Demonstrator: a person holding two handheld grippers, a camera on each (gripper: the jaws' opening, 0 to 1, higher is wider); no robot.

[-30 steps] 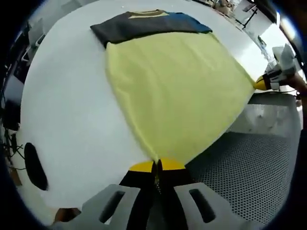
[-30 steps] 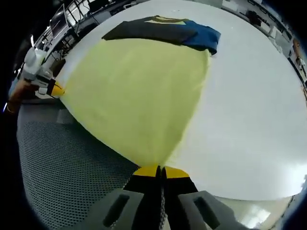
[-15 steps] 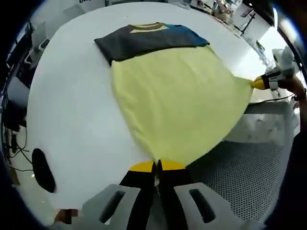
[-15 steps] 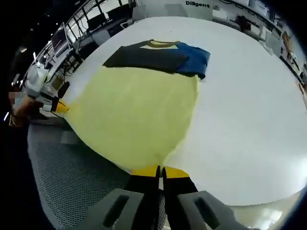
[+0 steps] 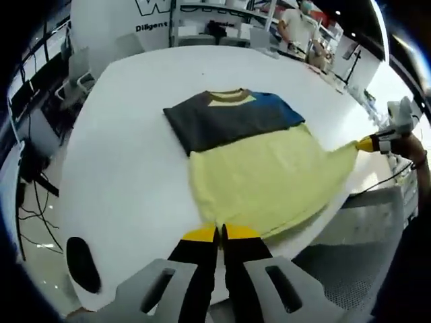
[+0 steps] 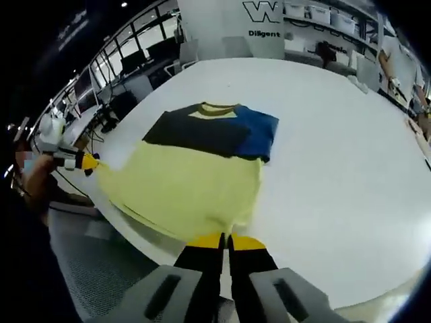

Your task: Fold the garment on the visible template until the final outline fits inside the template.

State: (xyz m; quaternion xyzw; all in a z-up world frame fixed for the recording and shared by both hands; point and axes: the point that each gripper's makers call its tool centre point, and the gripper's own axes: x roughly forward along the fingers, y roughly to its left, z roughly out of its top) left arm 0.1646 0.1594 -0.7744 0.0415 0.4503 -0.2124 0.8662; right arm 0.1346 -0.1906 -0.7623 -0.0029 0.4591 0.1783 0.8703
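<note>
**Both grippers pinching the shirt's hem corners**

Right now I have the garment (image 5: 259,165) spread across the white table (image 5: 128,161), a shirt with a pale yellow body, a dark grey and blue band across the chest and sleeves, and a yellow collar at the far end. In the left gripper view, my left gripper (image 5: 220,233) has its yellow-tipped jaws pressed together on the near hem corner of the yellow fabric, right at the table's edge. Off to the right in that same view I see the other gripper's yellow tip clamped on the opposite hem corner, with a hand behind it and the cloth drawn out to a point there.

From the right gripper view, my right gripper (image 6: 225,240) is likewise closed on the yellow hem of the shirt (image 6: 195,175), and the left gripper shows at the far left, nipping its corner. Between the two grips the hem runs along the table's near edge, slightly slack with soft folds. A perforated grey floor mat (image 6: 94,269) lies below the table edge. A dark oval mark (image 5: 82,264) sits on the tabletop near the left gripper.
</note>
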